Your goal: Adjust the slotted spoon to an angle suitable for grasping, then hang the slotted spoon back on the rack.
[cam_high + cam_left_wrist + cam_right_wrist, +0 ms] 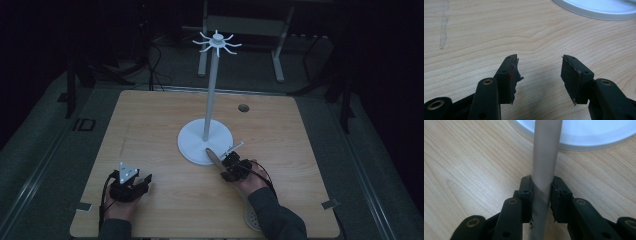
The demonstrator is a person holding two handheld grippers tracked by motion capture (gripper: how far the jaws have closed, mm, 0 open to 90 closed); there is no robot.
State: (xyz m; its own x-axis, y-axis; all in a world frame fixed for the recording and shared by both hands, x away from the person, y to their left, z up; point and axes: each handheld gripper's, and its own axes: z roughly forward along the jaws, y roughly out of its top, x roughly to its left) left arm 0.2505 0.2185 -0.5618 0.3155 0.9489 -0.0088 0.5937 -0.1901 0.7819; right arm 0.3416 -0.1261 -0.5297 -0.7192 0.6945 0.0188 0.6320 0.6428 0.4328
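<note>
Left claw (145, 178) rests on the desk (150, 125) at about 8 o'clock from the stand base (192, 145), held by the left hand (117, 206). In the left gripper view its jaws stand well apart with bare wood between them; the left claw (539, 72) grips nothing, and the rim of the base (596, 12) shows at 1 o'clock.

At desk centre the white stand rises: a round base, an upright pole (211, 90), and a ring of hooks (217, 42) on top. A small hole (243, 107) lies in the desk at 2 o'clock from the base.

Right claw (223, 161) sits at 5 o'clock from the base, held by the right hand (250, 180). It is clamped on the handle (214, 157) of a utensil. The handle's tip lies over the base edge. In the right gripper view the right claw (541, 192) presses both pads against the handle (546, 157), which runs toward 12 o'clock across the base rim (584, 146). A pale perforated part (251, 217) shows beneath the right sleeve, at 6 o'clock from the claw; whether it belongs to the utensil cannot be told.
</note>
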